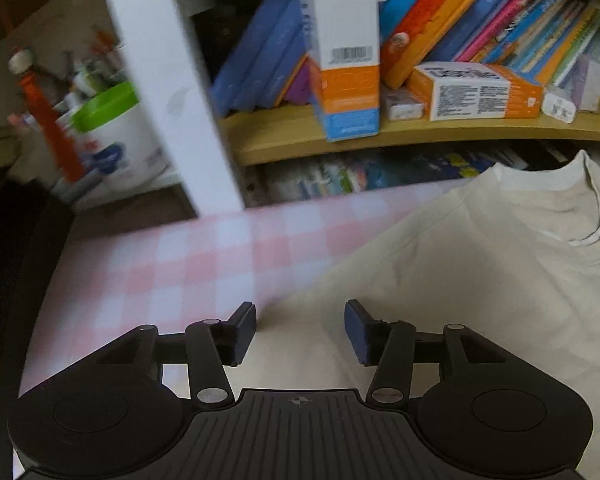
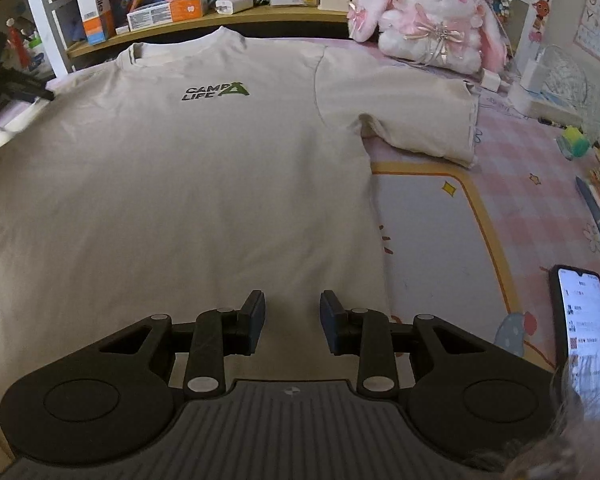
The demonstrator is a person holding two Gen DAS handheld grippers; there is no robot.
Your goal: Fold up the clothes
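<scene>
A beige T-shirt [image 2: 180,180] lies flat, front up, on a pink checked cloth [image 1: 160,260], with a green "CAMP LIFE" logo [image 2: 216,90] on its chest. Its collar [image 1: 540,184] points toward the bookshelf. One short sleeve [image 2: 412,112] is spread out to the right. My left gripper [image 1: 300,320] hangs open over the shirt's left edge, the fabric below it and nothing between its fingers. My right gripper [image 2: 292,308] is open more narrowly above the shirt's lower right part, close to its side edge, and also holds nothing.
A wooden bookshelf [image 1: 420,136] with books and boxes runs along the far side, with a white post [image 1: 172,100] at its left. A pink-white plush rabbit [image 2: 432,20] sits at the back right. A lit phone [image 2: 584,340] lies on the patterned mat [image 2: 440,240] at the right.
</scene>
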